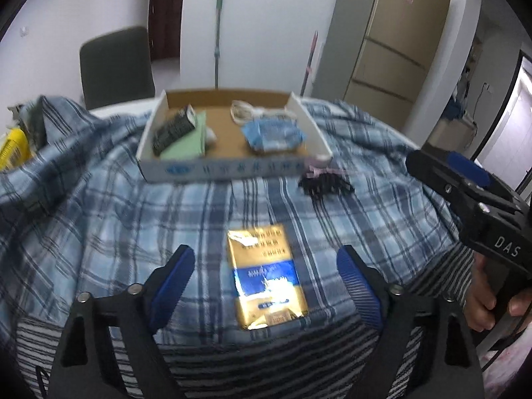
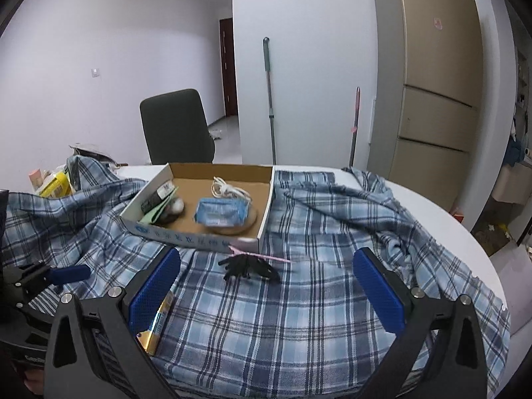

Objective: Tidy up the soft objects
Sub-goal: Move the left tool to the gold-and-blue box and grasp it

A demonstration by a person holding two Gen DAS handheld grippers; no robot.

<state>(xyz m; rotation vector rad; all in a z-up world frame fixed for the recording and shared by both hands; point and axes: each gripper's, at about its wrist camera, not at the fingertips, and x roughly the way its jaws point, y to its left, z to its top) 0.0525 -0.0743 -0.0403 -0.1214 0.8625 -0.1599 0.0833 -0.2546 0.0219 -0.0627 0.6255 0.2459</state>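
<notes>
A gold and blue soft pack [image 1: 267,276] lies on the blue plaid cloth [image 1: 99,226]. My left gripper [image 1: 266,282] is open with a finger on each side of the pack, not touching it. The pack shows partly behind my right finger [image 2: 159,319]. My right gripper [image 2: 267,296] is open and empty above the cloth [image 2: 299,316], also seen at the right of the left wrist view [image 1: 465,179]. A black hair clip with a pink comb [image 1: 324,183] [image 2: 249,266] lies in front of the cardboard box [image 1: 229,169] [image 2: 266,206].
The box holds a blue tissue pack [image 1: 272,133] [image 2: 221,212], a white cable [image 1: 247,111] [image 2: 229,189], a dark box on a green pad [image 1: 173,129] [image 2: 158,199]. A yellow package [image 1: 13,149] [image 2: 55,186] sits far left. A grey chair [image 2: 176,126] stands behind the table.
</notes>
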